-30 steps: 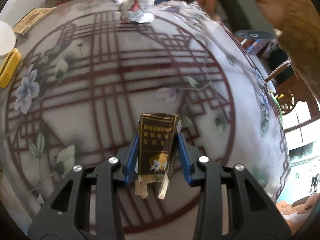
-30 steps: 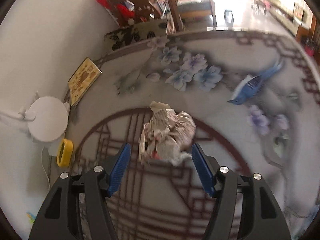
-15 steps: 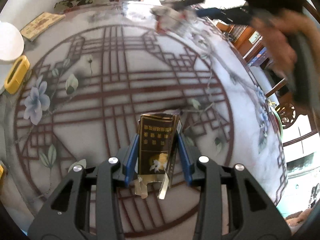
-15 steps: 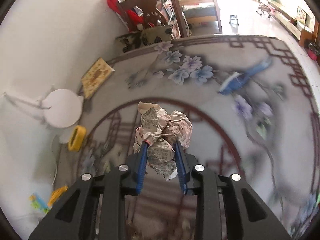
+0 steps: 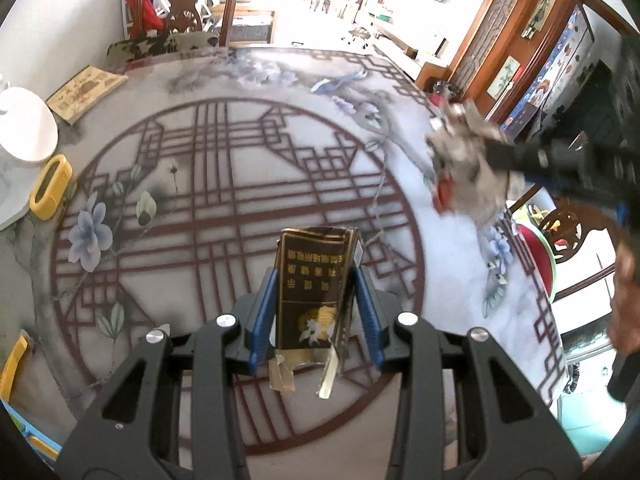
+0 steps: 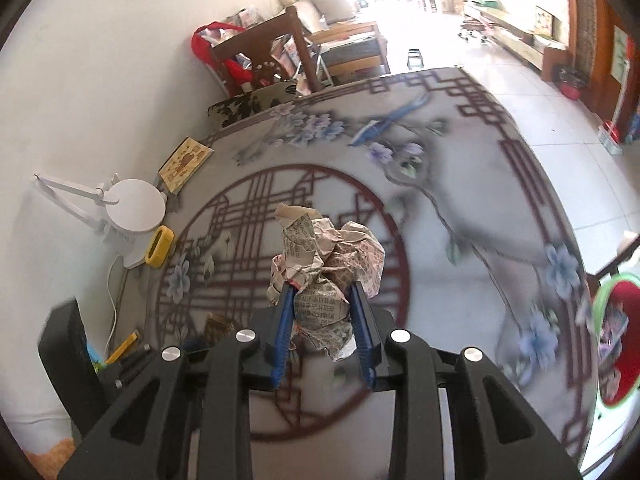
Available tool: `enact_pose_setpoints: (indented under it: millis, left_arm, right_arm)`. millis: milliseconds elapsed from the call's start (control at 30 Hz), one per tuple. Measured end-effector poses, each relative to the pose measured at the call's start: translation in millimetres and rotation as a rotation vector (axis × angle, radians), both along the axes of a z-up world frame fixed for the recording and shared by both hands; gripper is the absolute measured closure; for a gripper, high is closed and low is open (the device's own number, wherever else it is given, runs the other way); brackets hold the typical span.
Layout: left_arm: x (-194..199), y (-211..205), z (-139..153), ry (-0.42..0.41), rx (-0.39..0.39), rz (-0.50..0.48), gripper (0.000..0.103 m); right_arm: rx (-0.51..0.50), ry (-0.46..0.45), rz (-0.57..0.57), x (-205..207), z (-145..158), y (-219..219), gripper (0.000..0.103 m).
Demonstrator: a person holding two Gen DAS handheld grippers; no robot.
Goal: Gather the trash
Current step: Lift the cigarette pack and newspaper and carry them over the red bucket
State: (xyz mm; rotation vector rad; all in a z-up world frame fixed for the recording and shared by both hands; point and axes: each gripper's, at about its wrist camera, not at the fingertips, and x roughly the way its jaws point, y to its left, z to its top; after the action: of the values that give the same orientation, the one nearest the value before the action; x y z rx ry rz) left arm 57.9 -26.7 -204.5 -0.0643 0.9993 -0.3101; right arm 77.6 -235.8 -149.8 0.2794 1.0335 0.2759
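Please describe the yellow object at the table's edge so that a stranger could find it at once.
Start at the round patterned table and go to its wall side, where a white lamp base stands. The yellow object lies against that base: a small rounded block with a dark slot, the only bright yellow piece there.

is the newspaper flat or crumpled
Crumpled: the newspaper is a wadded ball of creased folds, pinched between the right gripper's blue fingers.

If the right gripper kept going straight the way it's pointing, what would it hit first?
Probably the patterned tabletop; the crumpled newspaper the right gripper holds would touch down first. Depth is unclear.
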Motion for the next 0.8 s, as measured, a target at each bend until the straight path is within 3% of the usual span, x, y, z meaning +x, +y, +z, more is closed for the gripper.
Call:
enact_pose_setpoints:
  millis: [433, 800]
  left_arm:
    - [-16, -67, 50, -0.127, 0.002, -0.098, 0.065]
    - [-34, -140, 66, -0.156, -0.005, -0.168, 0.065]
  right_arm:
    - [0.02, -0.038, -0.182, -62, 16, -83, 0.075]
    - [0.026, -0.046, -0.275, -107, 19, -159, 0.075]
